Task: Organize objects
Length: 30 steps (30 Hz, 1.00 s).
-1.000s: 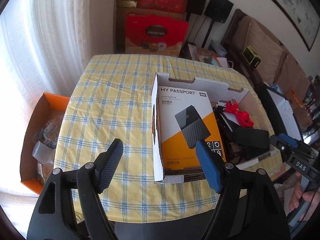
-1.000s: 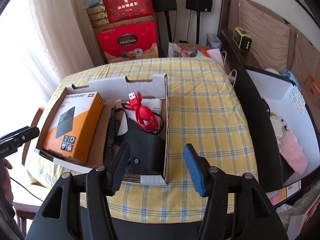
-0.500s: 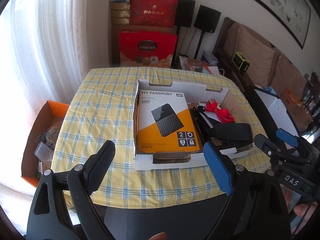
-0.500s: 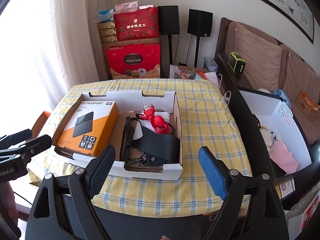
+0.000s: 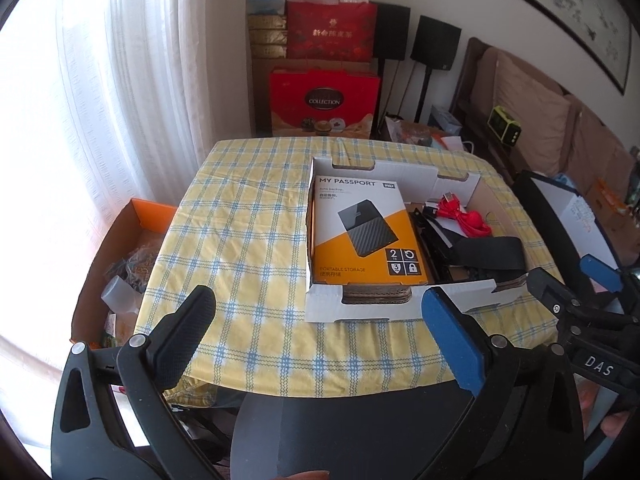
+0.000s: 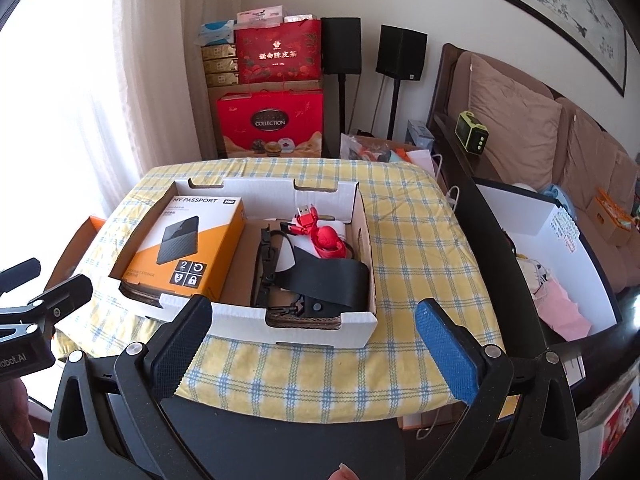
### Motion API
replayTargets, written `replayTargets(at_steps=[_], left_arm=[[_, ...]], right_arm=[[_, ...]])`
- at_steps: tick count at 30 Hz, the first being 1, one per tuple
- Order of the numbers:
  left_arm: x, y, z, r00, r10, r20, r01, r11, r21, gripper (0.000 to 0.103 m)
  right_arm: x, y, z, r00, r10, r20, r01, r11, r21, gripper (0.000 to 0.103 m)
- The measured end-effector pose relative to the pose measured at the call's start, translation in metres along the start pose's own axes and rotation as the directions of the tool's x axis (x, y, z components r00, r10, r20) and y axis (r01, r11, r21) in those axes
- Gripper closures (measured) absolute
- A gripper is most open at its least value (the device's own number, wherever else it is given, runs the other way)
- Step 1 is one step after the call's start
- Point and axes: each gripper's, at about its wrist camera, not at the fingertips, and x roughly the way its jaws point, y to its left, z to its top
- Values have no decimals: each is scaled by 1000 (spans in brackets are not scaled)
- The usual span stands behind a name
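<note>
Setting: a lived-in home, living room. A brown sofa (image 6: 532,128) with loose cushions is seen along the right wall, under a framed ink painting (image 6: 552,4). Sheer white curtains (image 5: 132,80) are hung over a bright window on the left. Two black speakers on stands (image 6: 402,58) are placed against the far wall, beside red gift boxes (image 6: 270,124) stacked with tissue packs. A table is covered by a yellow and blue checked cloth (image 5: 248,232), past whose left edge an orange box (image 5: 132,240) of oddments is set on the floor. A small green clock (image 6: 472,136) is kept by the sofa.
</note>
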Motion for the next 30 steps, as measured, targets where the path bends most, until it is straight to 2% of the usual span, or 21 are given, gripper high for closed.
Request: replayTargets(at_steps=[30], left_arm=[[-2, -3, 1, 1000, 10, -13, -10, 1000, 19, 0]], right_arm=[[-3, -6, -2, 1000, -16, -18, 17, 999, 33, 1]])
